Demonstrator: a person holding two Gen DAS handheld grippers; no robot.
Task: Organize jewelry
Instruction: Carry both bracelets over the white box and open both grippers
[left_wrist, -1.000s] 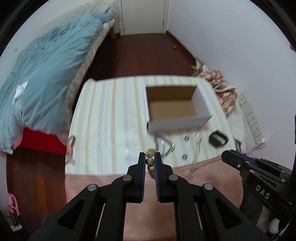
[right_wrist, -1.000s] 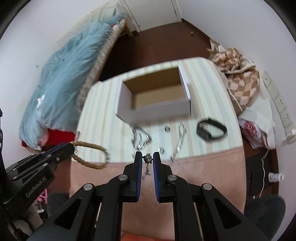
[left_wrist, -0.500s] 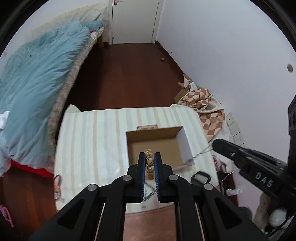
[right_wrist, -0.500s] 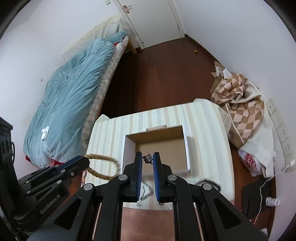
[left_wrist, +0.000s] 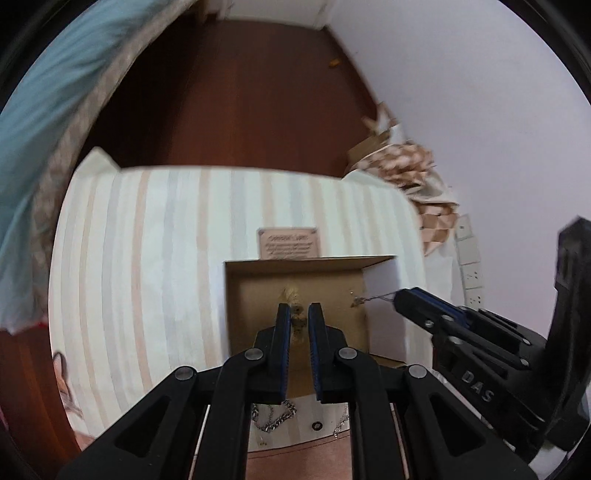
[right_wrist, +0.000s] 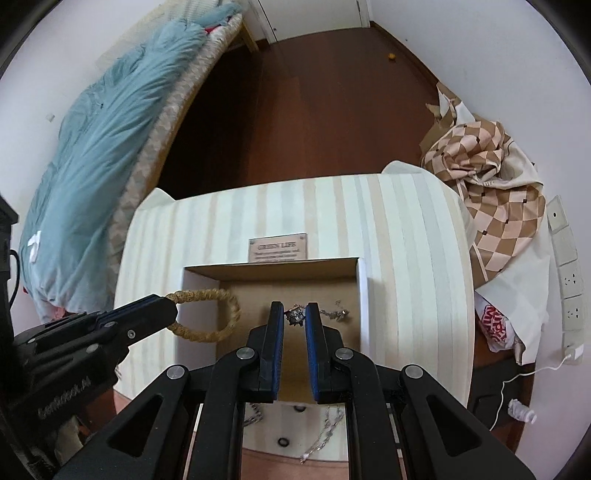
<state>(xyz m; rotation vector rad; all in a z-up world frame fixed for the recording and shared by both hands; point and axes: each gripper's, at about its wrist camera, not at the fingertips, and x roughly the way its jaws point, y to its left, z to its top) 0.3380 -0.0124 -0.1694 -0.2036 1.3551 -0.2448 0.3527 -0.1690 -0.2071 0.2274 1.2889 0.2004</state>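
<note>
While both pieces hang over the cardboard box (right_wrist: 207, 271), let go low, not from up here.

Left gripper (left_wrist: 299, 314) is clamped on the tan beaded bracelet (right_wrist: 207, 317), right gripper (right_wrist: 294, 314) pinches the small silver chain (right_wrist: 334, 314). I'd dip each inside the walls, then open, so nothing bounces onto the striped table (right_wrist: 406, 240).

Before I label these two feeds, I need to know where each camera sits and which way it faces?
Left wrist: on the left gripper, facing steeply down into the cardboard box; its fingers pinch a beaded bracelet; the right gripper enters at right.
Right wrist: on the right gripper, facing the same way, clamping a silver chain; the left gripper enters at left.
Shared: box, striped tablecloth, both grippers.
</note>
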